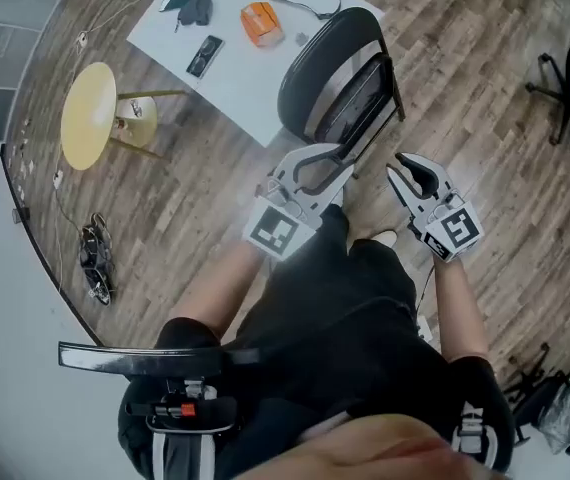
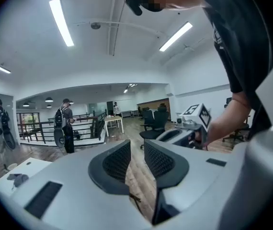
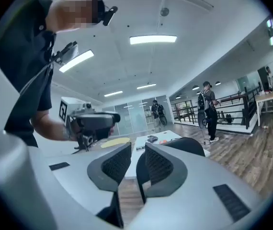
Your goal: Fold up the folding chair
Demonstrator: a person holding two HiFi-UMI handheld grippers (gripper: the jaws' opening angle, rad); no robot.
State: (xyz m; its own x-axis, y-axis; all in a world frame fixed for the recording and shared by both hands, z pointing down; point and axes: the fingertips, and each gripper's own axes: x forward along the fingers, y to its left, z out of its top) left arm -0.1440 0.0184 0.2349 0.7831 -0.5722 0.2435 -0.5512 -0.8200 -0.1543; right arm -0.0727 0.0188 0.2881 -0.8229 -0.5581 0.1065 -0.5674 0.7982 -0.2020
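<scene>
From your head view, the folding chair (image 1: 337, 78) stands on the brown wood floor (image 1: 465, 58), its black seat flat against its back, right at the corner of a white table (image 1: 235, 88). An orange thing (image 1: 261, 23) and some small dark things lie on that table. A round yellow stool (image 1: 89, 115) stands to the left. Your left gripper (image 1: 330, 163) and right gripper (image 1: 407, 168) hang just in front of the chair and do not touch it. In your left gripper view, the jaws are a little apart with nothing pinched. Past them are wood floor, office chairs (image 2: 153, 123) and a person with a backpack (image 2: 64, 123) by a black rail. In your right gripper view, the jaws are also a little apart and empty. The chair's round black top shows behind them, under long ceiling lights (image 3: 153, 39).
</scene>
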